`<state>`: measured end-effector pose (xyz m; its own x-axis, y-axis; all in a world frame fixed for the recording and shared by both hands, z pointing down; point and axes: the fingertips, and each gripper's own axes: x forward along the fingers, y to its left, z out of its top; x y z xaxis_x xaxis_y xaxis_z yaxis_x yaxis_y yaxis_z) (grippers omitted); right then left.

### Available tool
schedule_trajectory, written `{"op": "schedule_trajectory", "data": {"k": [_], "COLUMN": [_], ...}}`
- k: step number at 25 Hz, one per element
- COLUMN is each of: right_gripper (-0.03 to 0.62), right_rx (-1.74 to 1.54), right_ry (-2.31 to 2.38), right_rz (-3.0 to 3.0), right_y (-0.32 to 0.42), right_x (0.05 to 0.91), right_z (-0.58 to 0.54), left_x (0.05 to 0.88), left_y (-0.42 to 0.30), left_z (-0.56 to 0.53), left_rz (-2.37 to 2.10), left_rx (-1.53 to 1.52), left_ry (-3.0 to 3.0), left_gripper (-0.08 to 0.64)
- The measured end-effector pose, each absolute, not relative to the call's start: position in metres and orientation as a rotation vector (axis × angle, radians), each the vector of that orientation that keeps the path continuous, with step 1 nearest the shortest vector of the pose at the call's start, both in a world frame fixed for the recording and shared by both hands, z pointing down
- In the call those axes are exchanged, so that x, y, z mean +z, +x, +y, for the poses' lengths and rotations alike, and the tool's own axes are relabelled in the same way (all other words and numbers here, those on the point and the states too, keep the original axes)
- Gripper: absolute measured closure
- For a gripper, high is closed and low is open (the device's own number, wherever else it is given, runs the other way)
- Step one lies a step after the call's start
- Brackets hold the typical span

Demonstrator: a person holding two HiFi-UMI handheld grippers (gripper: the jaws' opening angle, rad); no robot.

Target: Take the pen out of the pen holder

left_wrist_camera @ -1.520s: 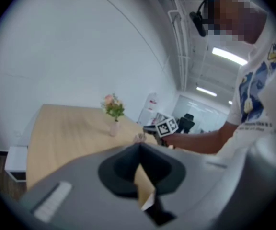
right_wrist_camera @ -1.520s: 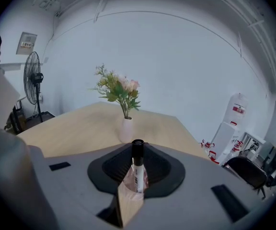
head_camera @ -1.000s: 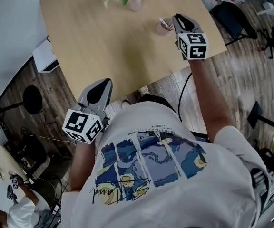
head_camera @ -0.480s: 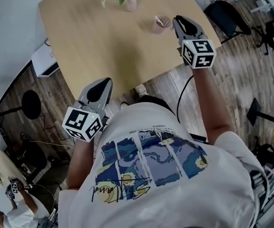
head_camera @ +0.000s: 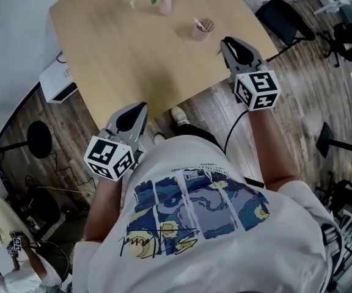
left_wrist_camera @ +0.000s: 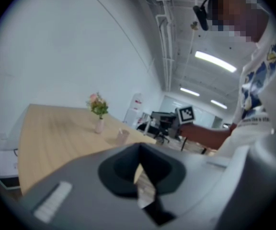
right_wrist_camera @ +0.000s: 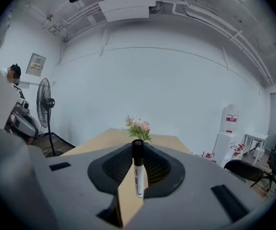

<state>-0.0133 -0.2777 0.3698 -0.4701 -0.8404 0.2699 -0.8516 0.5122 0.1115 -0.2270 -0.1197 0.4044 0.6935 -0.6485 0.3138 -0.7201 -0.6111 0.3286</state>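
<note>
My right gripper [head_camera: 228, 44] is shut on a white pen [right_wrist_camera: 138, 176] with a black cap, which stands upright between the jaws in the right gripper view. That gripper hangs over the table's near right edge, a little short of the pink pen holder [head_camera: 203, 28]. Other pens still stick out of the holder. My left gripper [head_camera: 138, 108] is at the table's near edge, lower left, shut with nothing in it. From the left gripper view the pen holder [left_wrist_camera: 122, 136] shows far off on the wooden table [left_wrist_camera: 56, 128].
A vase of pink flowers [head_camera: 164, 3] stands at the far side of the table [head_camera: 121, 47]. Black office chairs [head_camera: 289, 20] stand to the right on the wood floor. A white box [head_camera: 57, 81] sits left of the table. A floor fan [right_wrist_camera: 44, 104] stands by the wall.
My right gripper has drawn back from the pen holder toward the person and risen, with the pen in it. The left gripper has shifted slightly along the table's edge.
</note>
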Motion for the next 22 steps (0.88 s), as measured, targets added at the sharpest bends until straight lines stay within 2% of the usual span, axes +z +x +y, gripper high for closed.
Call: {"op": "schedule_trajectory", "data": {"k": [22], "right_gripper": [0.529], "right_rx": [0.156], "right_ry": [1.353], "right_rz": [-2.510], "right_y": [-0.047], "right_x": [0.370], "right_z": [-0.132], "left_x": [0.428], "left_y": [-0.238], "left_z": [-0.052], "left_rz": [-0.959], "left_rx": [0.234], "left_ry": [2.498], "left_gripper": [0.552]}}
